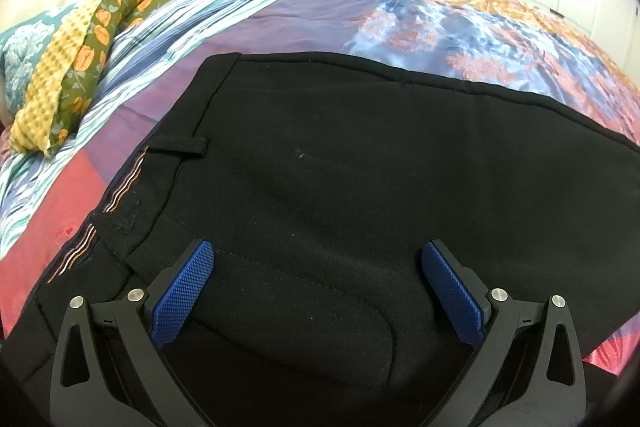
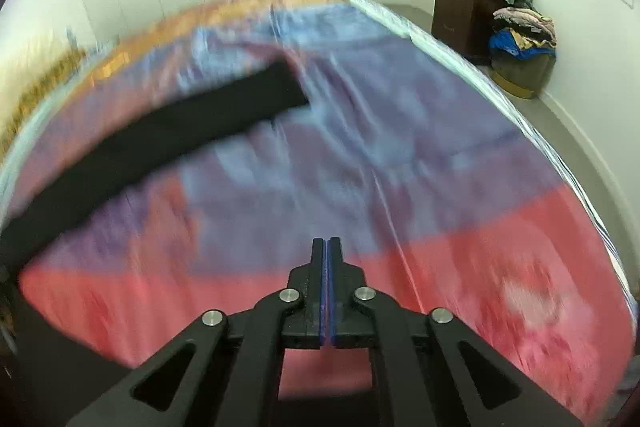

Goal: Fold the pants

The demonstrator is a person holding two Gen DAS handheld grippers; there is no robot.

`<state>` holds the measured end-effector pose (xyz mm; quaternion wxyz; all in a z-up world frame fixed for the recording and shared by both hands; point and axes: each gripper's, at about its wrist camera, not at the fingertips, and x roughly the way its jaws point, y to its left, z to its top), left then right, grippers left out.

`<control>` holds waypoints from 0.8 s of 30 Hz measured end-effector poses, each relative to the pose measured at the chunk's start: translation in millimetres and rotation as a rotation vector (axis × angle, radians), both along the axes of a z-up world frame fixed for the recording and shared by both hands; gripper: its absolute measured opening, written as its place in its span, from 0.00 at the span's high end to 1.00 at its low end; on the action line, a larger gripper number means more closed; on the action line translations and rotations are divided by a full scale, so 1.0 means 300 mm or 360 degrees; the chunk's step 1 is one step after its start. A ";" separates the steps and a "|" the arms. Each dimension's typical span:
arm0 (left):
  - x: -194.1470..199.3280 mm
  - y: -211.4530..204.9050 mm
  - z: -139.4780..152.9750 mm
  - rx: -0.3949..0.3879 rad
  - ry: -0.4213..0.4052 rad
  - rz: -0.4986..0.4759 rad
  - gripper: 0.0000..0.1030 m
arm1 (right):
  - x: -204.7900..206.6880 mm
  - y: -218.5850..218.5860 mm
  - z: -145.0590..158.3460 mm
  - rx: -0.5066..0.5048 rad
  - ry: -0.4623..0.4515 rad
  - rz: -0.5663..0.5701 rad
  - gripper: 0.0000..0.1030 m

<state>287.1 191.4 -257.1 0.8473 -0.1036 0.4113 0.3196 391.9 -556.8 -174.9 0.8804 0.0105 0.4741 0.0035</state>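
Overhead, we hold left gripper point(image 1: 318, 263) jaws apart above pants point(image 1: 360, 167), right gripper point(image 2: 327, 245) jaws together, empty, over bare bedspread point(image 2: 440, 227).

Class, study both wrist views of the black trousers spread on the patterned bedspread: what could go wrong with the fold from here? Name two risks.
1. The left gripper is open above the black trousers near the waistband, pinning nothing, so the cloth may slide on the glossy patterned bedspread.
2. The right gripper looks shut and empty over the bedspread, away from the black trouser leg, and its view is blurred; a hurried grab might catch bedspread too.
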 end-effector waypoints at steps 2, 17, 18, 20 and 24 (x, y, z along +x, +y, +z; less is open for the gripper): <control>0.001 -0.003 0.000 0.0007 0.0005 0.0001 0.00 | 0.056 0.004 0.010 0.0130 -0.0043 0.0043 0.25; 0.000 -0.002 -0.007 0.0004 -0.0005 0.0002 0.00 | 0.710 0.132 -0.031 0.0038 0.0047 0.0092 0.95; 0.000 -0.002 -0.007 0.0004 -0.0005 0.0002 0.00 | 0.667 0.135 -0.003 0.0040 -0.0003 0.0111 0.95; 0.000 -0.002 -0.007 0.0002 -0.0009 0.0001 0.00 | 0.523 0.150 0.073 0.0023 -0.0124 0.0202 0.96; -0.002 -0.002 -0.005 0.0006 -0.0004 0.0001 0.00 | 0.176 0.146 0.170 -0.0035 -0.0250 0.0313 0.97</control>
